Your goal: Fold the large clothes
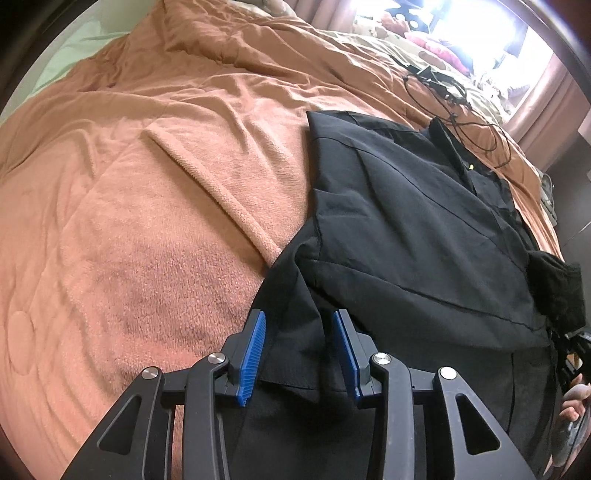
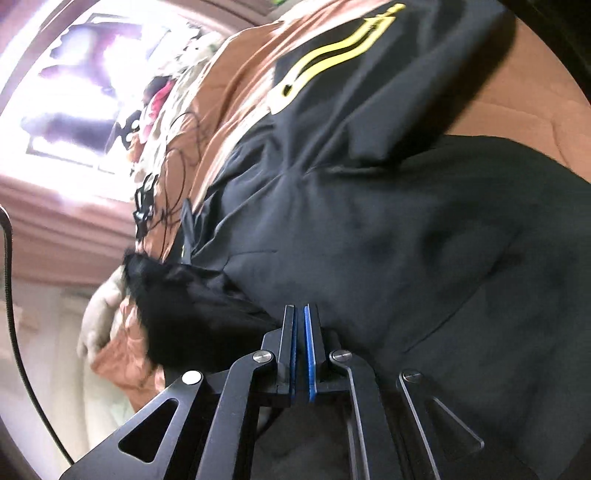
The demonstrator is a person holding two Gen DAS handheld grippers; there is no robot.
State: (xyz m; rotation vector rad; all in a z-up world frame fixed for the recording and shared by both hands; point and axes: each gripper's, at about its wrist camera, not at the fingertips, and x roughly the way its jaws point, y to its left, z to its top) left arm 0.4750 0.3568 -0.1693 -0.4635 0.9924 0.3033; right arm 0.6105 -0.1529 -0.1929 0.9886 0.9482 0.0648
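A large black jacket lies spread on the orange blanket; the right wrist view shows yellow stripes on it. My left gripper hovers open over the jacket's near left edge. Flat cloth lies under and between its blue pads, which do not press on it. My right gripper is shut, and a dark bunched flap of the jacket runs in at its fingertips. In the left wrist view that flap stands lifted at the jacket's right edge, beside the right gripper's frame.
Black cables lie on the blanket beyond the jacket's collar. More bedding and clothes are piled toward a bright window with a pink curtain. A hand shows at the right edge. The bed edge drops off on the left of the right wrist view.
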